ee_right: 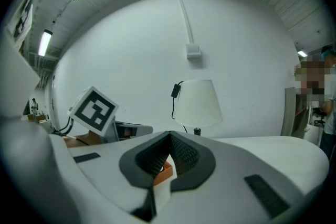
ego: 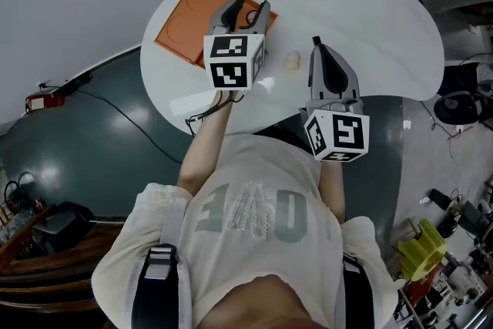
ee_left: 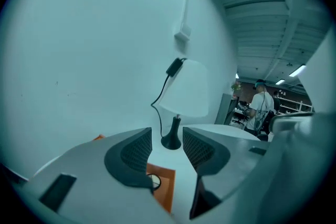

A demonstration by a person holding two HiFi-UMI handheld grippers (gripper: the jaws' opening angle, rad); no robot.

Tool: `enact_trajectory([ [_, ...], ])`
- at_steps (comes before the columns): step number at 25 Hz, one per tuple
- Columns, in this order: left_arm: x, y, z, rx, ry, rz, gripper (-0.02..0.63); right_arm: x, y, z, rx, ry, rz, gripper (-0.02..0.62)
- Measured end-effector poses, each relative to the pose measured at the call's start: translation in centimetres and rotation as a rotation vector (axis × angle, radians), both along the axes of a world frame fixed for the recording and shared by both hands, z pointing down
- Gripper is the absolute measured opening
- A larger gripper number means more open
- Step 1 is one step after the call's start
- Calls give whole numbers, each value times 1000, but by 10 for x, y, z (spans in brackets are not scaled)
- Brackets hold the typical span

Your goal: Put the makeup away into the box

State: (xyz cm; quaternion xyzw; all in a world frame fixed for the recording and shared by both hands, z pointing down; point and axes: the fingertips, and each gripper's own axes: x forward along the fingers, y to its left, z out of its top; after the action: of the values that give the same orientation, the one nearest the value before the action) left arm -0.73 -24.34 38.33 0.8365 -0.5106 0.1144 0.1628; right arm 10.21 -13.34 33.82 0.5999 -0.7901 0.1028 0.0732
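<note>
White round table (ego: 370, 35) is occupied by the orange box (ego: 192, 18), over which the left gripper (ego: 253, 5) is held spread and empty, with the beige makeup piece (ego: 292, 60) seen just beside the right gripper (ego: 316, 41), jaws pressed together.

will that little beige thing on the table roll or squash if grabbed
The beige thing looks rounded, so a nudge on the smooth table may roll it. It is small, so probably light. Softness cannot be told.
</note>
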Motion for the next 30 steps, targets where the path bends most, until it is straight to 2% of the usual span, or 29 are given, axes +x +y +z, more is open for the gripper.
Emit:
enact_trajectory([
  [4,-1,30,-51,138,10,10,192,-1,5,-16,41,-13,-5,0],
  [8,-7,52,-84,250,-36,-19,106,0,12,-30,77,-20,-3,0],
  [10,-12,55,-91,290,-80,-42,20,1,14,-34,89,-21,-1,0],
  [11,-12,56,-92,302,-93,-44,14,1,15,-35,93,-20,1,0],
  [22,-3,68,-100,313,-52,-15,8,16,27,-36,95,-29,53,0],
  [27,4,73,-94,291,-26,6,9,17,33,-33,88,-31,65,0],
  [28,8,75,-91,279,-10,23,17,18,34,-31,84,-31,68,0],
  [30,18,79,-84,252,21,59,77,20,37,-29,76,-31,75,0],
])
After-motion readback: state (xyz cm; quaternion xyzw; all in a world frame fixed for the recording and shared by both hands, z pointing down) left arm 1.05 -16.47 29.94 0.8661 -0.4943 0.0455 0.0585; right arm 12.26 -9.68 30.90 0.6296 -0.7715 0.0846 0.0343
